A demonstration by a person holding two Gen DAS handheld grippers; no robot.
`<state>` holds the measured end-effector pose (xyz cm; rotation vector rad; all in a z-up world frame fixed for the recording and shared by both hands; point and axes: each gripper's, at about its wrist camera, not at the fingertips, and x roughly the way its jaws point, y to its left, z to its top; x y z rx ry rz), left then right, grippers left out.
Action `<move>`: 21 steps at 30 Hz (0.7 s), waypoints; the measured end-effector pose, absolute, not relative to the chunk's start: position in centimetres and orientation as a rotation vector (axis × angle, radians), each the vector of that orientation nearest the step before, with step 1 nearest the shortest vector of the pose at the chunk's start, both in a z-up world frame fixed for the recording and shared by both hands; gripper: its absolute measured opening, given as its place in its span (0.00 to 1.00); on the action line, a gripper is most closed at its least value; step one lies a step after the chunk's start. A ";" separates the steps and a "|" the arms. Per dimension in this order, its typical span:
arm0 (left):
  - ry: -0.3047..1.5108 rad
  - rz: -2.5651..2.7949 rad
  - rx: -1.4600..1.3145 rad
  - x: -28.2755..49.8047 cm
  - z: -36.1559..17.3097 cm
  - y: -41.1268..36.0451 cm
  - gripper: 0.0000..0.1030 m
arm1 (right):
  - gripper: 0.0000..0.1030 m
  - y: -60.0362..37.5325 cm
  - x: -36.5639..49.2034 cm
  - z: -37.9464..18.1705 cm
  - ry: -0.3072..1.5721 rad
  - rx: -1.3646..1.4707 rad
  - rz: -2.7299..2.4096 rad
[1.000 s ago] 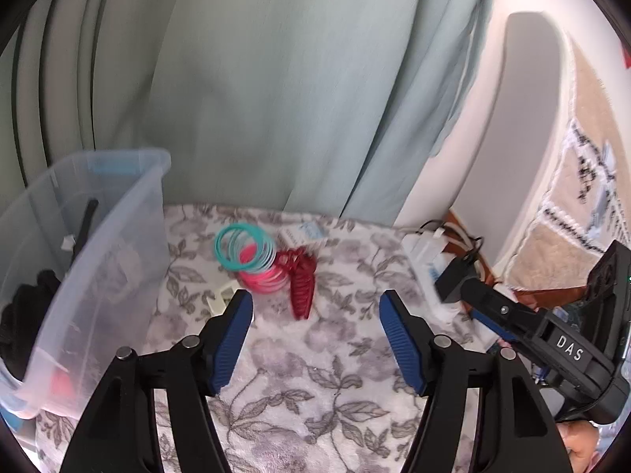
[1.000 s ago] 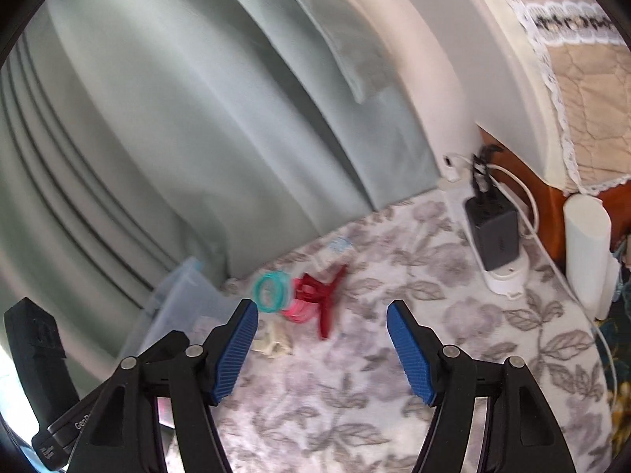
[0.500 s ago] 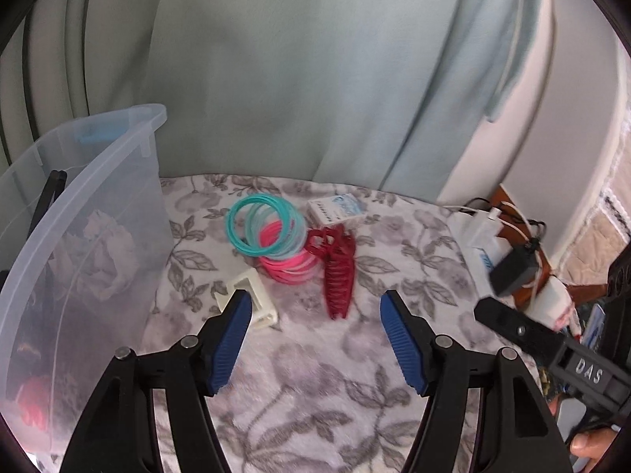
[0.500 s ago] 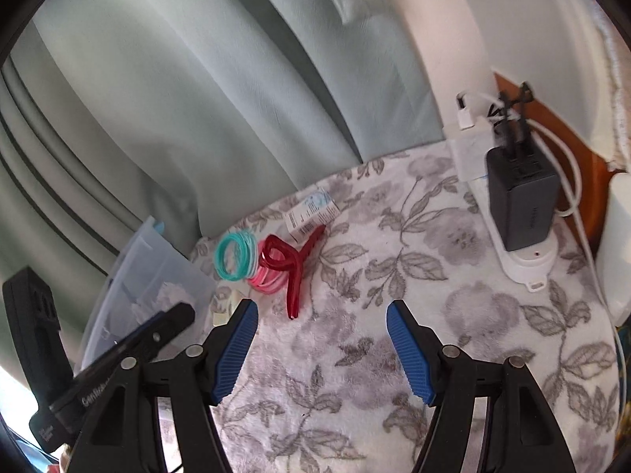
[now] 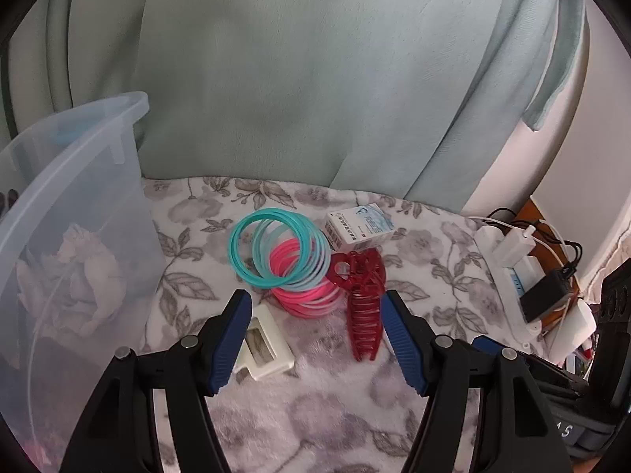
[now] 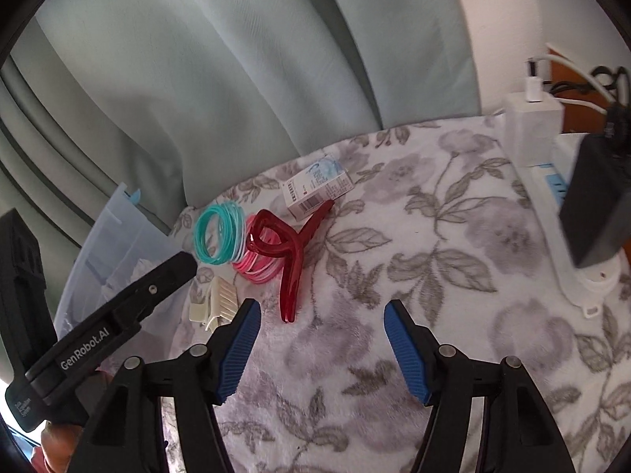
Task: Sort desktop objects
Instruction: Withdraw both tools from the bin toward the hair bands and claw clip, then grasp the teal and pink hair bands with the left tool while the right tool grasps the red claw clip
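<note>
A red hair claw clip (image 5: 364, 307) lies on the floral cloth next to a stack of teal and pink bangles (image 5: 288, 260), a small white medicine box (image 5: 359, 228) and a cream hair clip (image 5: 262, 345). My left gripper (image 5: 317, 339) is open and empty, low over the cloth, with the cream clip by its left finger and the red clip by its right finger. My right gripper (image 6: 321, 349) is open and empty, just right of the red clip (image 6: 290, 252). The bangles (image 6: 226, 238), box (image 6: 317, 189) and cream clip (image 6: 215, 301) also show there.
A clear plastic bin (image 5: 75, 213) with items inside stands at the left. A white power strip with chargers and cables (image 6: 572, 213) runs along the right edge. A pale green curtain (image 5: 315, 79) hangs behind the table.
Both grippers have moved forward and down toward the pile of objects, which now looks larger and closer. Both stay open.
</note>
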<state>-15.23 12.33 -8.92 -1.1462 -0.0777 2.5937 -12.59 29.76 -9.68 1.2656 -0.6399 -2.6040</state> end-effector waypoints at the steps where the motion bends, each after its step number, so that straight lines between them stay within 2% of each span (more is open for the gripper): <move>1: -0.077 2.593 -1.147 -15.5 -9.1 12.3 0.67 | 0.61 29.6 -12.8 -9.9 -0.633 1.271 -2.599; 12: -0.053 2.584 -1.184 -17.9 -11.1 12.4 0.67 | 0.56 27.7 -14.9 -11.9 -0.583 1.335 -2.537; 15: -0.044 2.581 -1.193 -18.3 -11.7 12.4 0.67 | 0.50 27.4 -15.4 -12.6 -0.578 1.354 -2.517; 21: -0.032 2.580 -1.202 -19.0 -12.2 12.3 0.67 | 0.49 26.9 -16.3 -13.3 -0.573 1.372 -2.500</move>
